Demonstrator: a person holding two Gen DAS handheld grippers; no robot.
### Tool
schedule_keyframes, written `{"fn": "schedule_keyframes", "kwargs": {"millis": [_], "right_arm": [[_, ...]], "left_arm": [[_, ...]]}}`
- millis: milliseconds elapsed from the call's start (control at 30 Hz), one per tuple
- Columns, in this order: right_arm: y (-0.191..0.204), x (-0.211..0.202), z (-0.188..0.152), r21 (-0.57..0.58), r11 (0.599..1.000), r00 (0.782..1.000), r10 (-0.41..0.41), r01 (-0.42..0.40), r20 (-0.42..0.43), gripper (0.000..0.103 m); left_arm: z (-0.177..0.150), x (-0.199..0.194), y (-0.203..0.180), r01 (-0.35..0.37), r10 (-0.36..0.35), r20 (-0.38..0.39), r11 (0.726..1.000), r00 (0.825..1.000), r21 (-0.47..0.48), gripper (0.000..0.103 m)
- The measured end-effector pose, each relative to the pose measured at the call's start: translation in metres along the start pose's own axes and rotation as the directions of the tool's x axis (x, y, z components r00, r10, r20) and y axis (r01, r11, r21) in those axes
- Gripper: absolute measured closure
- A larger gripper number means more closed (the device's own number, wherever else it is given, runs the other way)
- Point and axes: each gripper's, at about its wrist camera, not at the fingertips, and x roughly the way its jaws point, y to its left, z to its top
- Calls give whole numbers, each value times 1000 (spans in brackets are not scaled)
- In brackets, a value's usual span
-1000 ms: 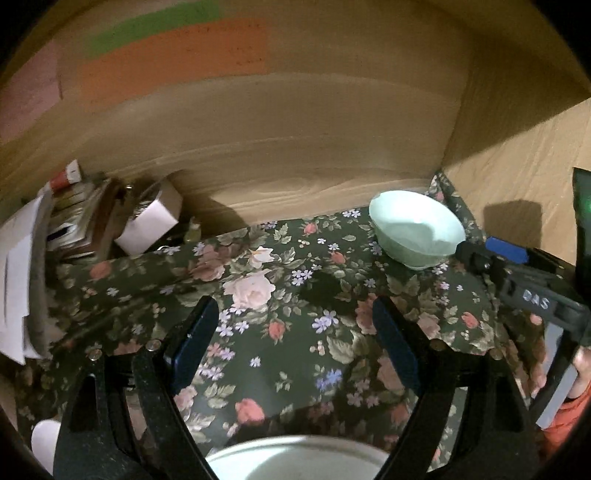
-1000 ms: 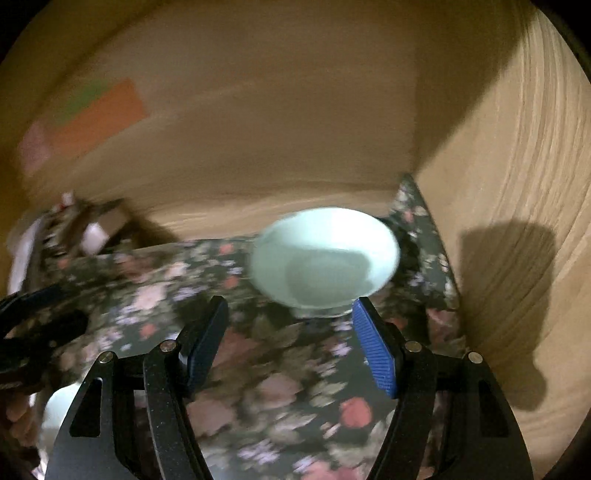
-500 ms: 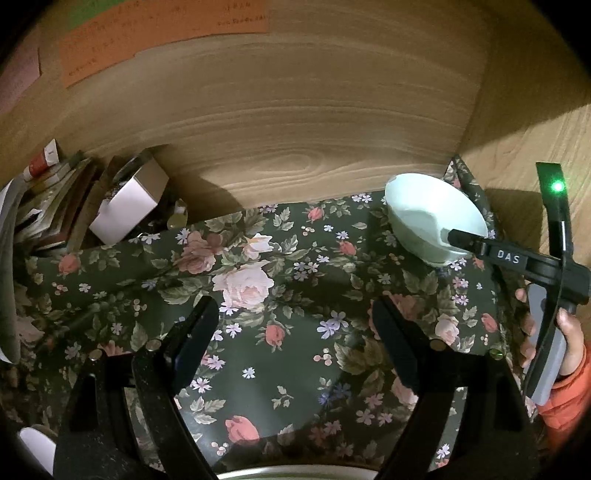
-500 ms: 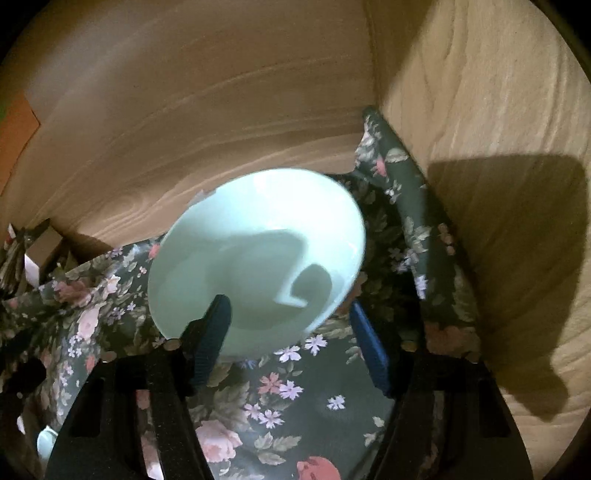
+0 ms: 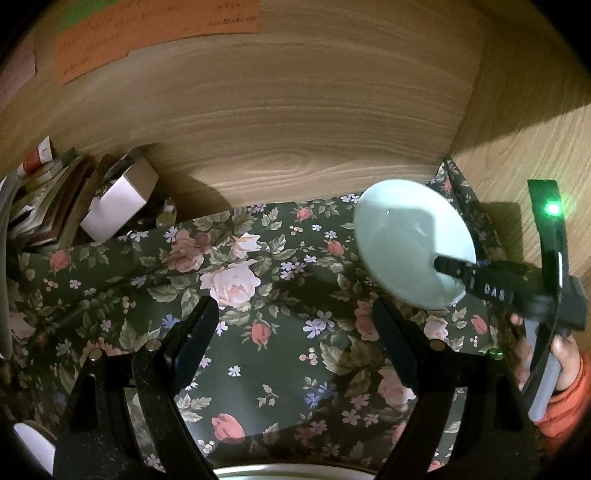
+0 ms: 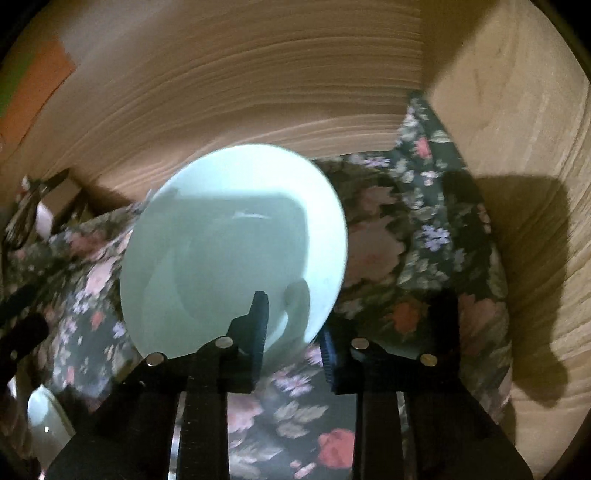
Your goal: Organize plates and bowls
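We had the right gripper [image 6: 291, 332] clamped on the near rim of the pale green bowl [image 6: 236, 236], one finger inside and one outside, the bowl tilted up at the worktop's far right corner. Our left gripper [image 5: 295, 332] hung wide open and empty over the floral cloth [image 5: 258, 295], left of the bowl, a plate rim [image 5: 291, 472] just below it.

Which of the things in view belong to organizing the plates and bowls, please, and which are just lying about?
Belong to the job:
- mint bowl, its rim gripped by the right gripper
- pale dish rim at the near edge
- left gripper, open

Lying about:
- white box
- stacked books
- orange note
- floral cloth
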Motion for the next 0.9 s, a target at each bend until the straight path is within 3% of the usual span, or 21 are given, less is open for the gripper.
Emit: {"fn": "schedule_keyframes", "kwargs": {"millis": [433, 900], "right_arm": [[47, -3, -30, -121, 986, 992, 105, -112, -66, 85], [53, -6, -32, -86, 991, 994, 97, -101, -49, 80]], "left_arm": [[-22, 12, 14, 6, -11, -105, 999, 994, -51, 18], [-34, 35, 13, 27, -35, -215, 999, 976, -39, 47]]}}
